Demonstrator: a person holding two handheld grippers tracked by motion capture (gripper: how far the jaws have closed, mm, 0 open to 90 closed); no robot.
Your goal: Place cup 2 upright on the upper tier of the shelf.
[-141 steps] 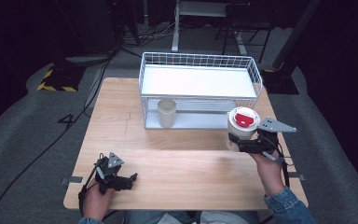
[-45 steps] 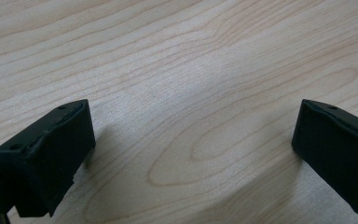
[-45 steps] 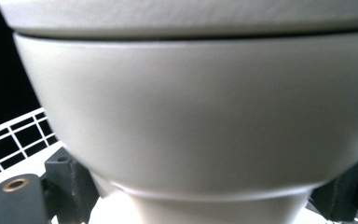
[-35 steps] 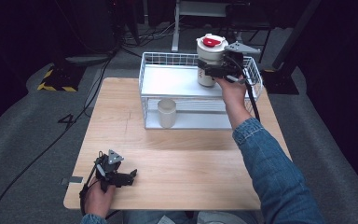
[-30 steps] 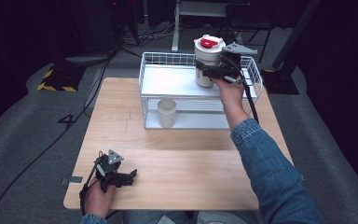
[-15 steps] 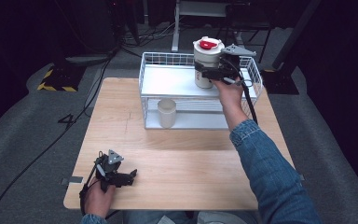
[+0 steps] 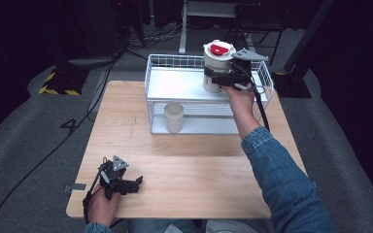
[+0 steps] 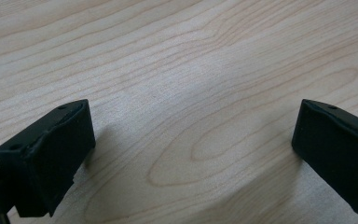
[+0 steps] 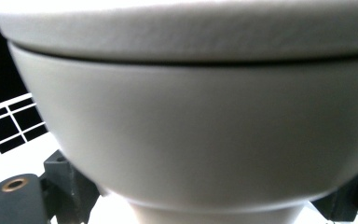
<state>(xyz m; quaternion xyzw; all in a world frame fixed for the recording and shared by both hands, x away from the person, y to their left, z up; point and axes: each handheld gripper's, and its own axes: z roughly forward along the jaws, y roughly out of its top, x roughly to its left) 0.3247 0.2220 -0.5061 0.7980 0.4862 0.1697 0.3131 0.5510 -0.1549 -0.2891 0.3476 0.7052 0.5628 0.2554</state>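
Right gripper is clenched on a white lidded canister with a red patch on its lid, held over the top shelf of the white wire rack toward the table's one o'clock. Left gripper rests released at seven o'clock on the wooden table. A second white cup stands on the lower shelf. Letting go too high could tip the canister against the rack's rim.
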